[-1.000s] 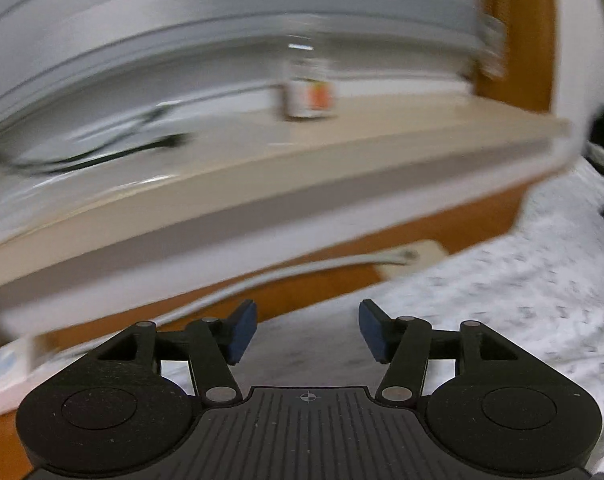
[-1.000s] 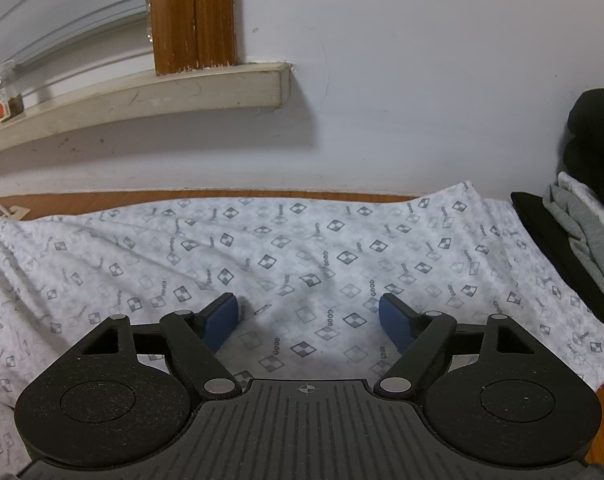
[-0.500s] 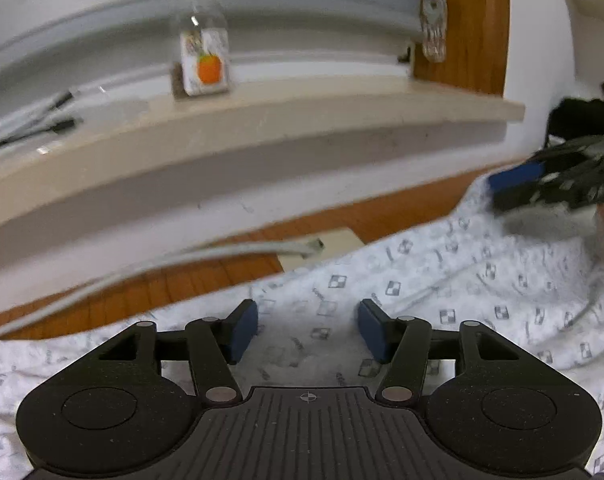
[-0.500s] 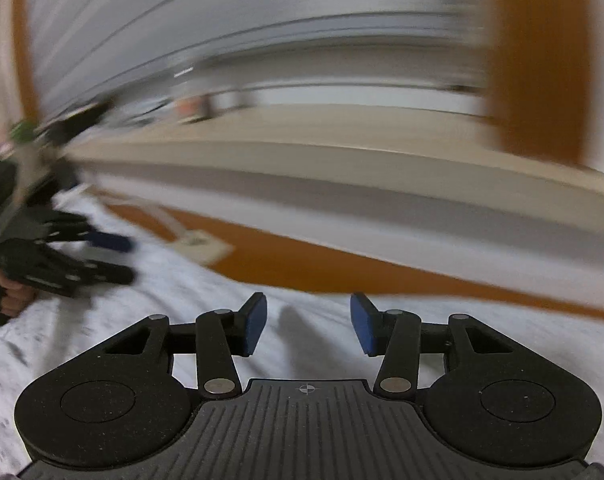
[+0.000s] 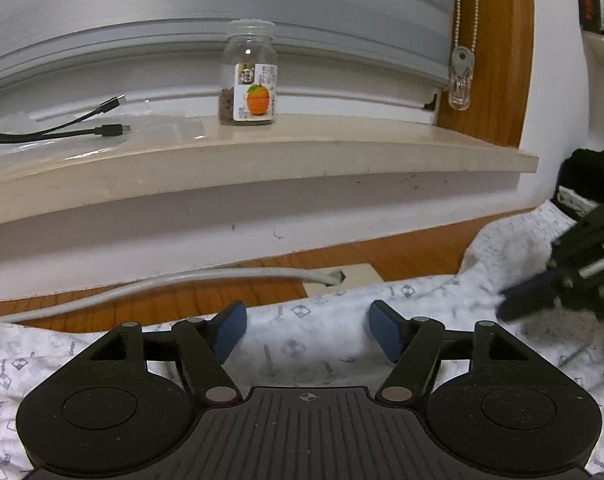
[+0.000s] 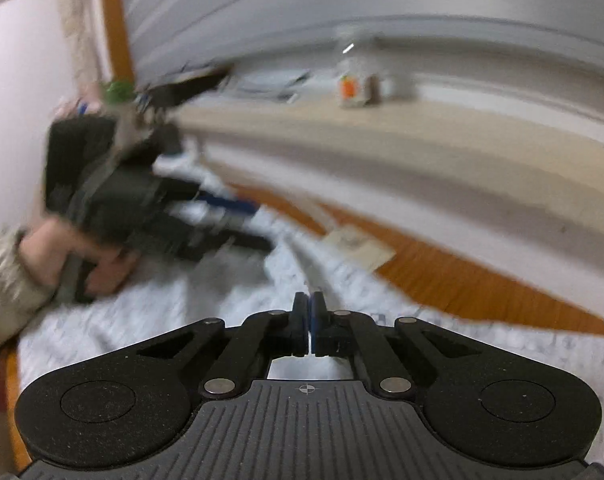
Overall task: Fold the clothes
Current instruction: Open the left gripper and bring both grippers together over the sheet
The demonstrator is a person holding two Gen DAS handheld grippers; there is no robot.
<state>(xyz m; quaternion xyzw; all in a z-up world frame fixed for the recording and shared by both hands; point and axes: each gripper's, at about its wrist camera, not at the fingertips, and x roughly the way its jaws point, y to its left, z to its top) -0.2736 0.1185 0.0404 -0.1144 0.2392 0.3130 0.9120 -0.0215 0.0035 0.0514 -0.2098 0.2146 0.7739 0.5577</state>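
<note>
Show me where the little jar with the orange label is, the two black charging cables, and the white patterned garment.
Jar (image 5: 249, 80): left wrist view, on its label.
Charging cables (image 5: 102, 131): left wrist view, on the nearer cable by its plug.
Garment (image 5: 306, 340): left wrist view, on the cloth between the open tongs.

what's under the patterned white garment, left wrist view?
Orange-brown wooden surface shows past the white garment's far edge, plus a beige plate partly tucked beneath. Everything further under is covered.

I see the sill (image 5: 262, 160) above the cloth (image 5: 322, 344), jar (image 5: 249, 80) on the sill, cables (image 5: 62, 128) left of the jar, wire (image 5: 182, 280) below the sill.
</note>
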